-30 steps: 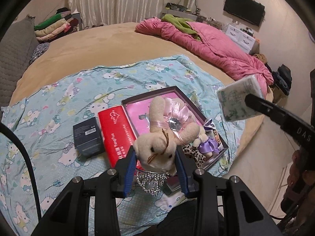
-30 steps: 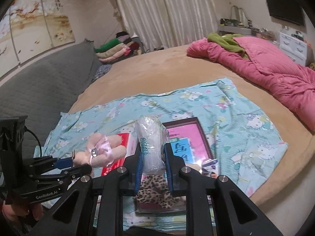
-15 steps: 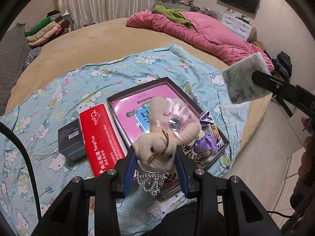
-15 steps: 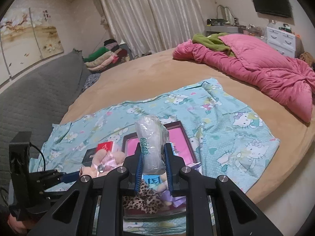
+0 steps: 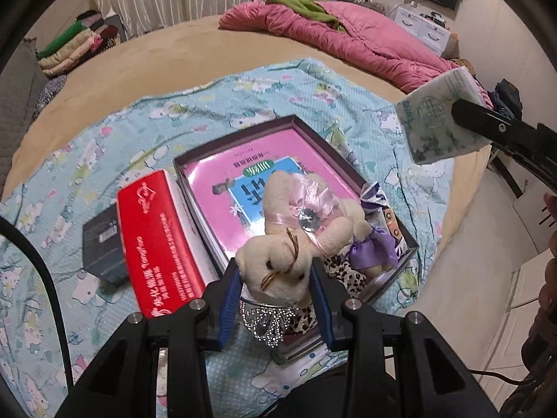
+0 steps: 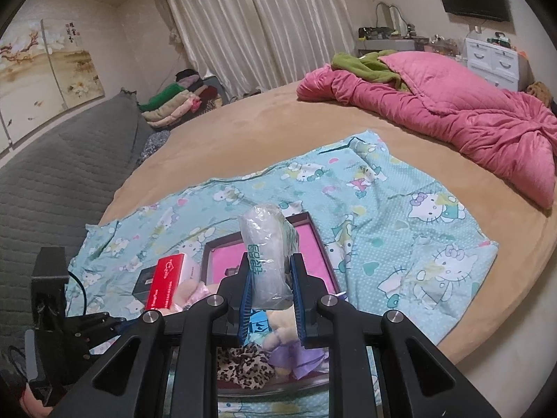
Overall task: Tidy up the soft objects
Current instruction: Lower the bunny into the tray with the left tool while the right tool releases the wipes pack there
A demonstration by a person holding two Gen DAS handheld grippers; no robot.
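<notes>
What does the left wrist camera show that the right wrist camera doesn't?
Only the left wrist view shows the cream plush bunny's face, clamped in the left hand-held gripper, with a silver tiara beneath. Only the right wrist view shows the wall painting and the right hand-held gripper squeezing the tissue pack up close. Both show the open box, red carton and pink quilt.
</notes>
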